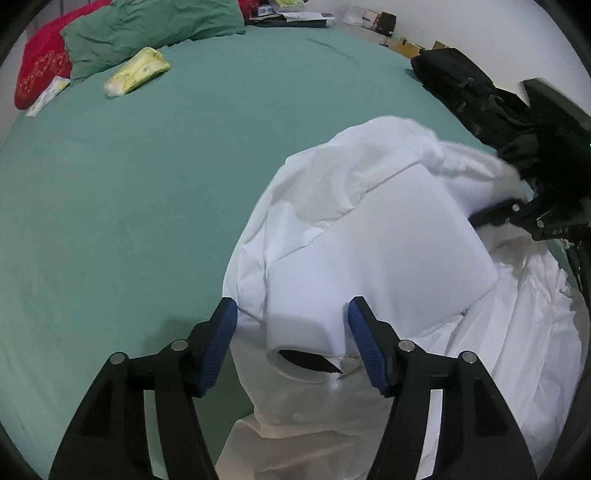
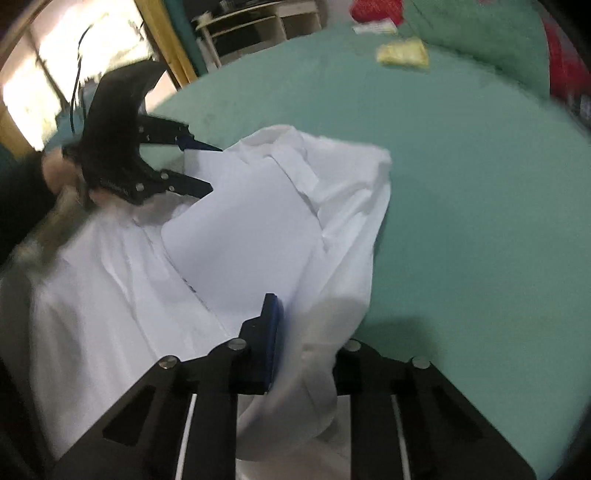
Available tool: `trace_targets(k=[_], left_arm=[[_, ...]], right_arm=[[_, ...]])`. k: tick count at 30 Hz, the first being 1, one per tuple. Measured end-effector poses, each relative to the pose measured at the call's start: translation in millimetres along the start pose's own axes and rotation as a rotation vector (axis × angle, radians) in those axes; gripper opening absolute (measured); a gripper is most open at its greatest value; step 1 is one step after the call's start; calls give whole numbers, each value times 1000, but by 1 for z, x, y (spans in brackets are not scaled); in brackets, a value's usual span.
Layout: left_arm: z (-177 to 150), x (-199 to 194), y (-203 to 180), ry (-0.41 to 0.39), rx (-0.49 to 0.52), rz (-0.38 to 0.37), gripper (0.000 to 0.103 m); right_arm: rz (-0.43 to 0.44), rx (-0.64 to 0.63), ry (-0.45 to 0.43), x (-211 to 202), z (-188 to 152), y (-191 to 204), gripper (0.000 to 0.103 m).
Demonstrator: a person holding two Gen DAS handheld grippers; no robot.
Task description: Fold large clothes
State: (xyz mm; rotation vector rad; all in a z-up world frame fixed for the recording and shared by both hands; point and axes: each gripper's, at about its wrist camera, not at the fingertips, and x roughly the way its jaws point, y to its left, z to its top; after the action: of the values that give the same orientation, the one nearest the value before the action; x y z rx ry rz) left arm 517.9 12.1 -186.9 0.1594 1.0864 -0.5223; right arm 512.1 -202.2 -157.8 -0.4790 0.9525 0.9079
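Left wrist view: a white garment (image 1: 369,229) is seen bunched on the green bed (image 1: 147,184), and its near end, a tube-like sleeve (image 1: 310,332) with a dark cuff opening, lies between the blue pads of the left gripper (image 1: 291,339). The jaws are spread apart, with a gap on each side of the cloth, so nothing is grasped there. The sleeve's long axis runs away from these jaws, up and to the right toward the bulk of the garment.

In the right wrist view the right gripper (image 2: 295,343) is clenched on a fold of the white garment (image 2: 258,229), with cloth pinched at the visible blue pad and draped over the other finger. The left gripper (image 2: 192,162) is seen across the pile, well apart from the right one.

The left jaws are judged the nearer to the free sleeve end; closing straight on it, across its long axis, appears to be what the coming move turns on. A yellow packet (image 1: 136,72) and green pillow (image 1: 147,29) lie far off.
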Motion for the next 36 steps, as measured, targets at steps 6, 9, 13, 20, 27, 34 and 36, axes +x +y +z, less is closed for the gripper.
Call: trace_targets(k=[6, 9, 13, 20, 27, 34, 36], left_arm=[[-6, -33, -11, -171, 35, 154, 25], [-24, -52, -17, -262, 28, 291, 24], [-59, -53, -40, -220, 62, 330, 25], [-104, -86, -65, -224, -1, 282, 24], [-164, -109, -102, -112, 18, 266, 24], [-214, -161, -116, -130, -73, 236, 24], [-221, -173, -117, -167, -135, 228, 24]], right_arm=[[-483, -415, -130, -6, 12, 67, 14], [-647, -564, -176, 1, -9, 90, 14], [-742, -680, -183, 17, -46, 119, 14], [-726, -727, -173, -2, -79, 149, 15], [-629, -712, -17, -12, -106, 177, 21], [-359, -293, -154, -77, -102, 188, 52], [-258, -172, -234, -78, -76, 193, 67]])
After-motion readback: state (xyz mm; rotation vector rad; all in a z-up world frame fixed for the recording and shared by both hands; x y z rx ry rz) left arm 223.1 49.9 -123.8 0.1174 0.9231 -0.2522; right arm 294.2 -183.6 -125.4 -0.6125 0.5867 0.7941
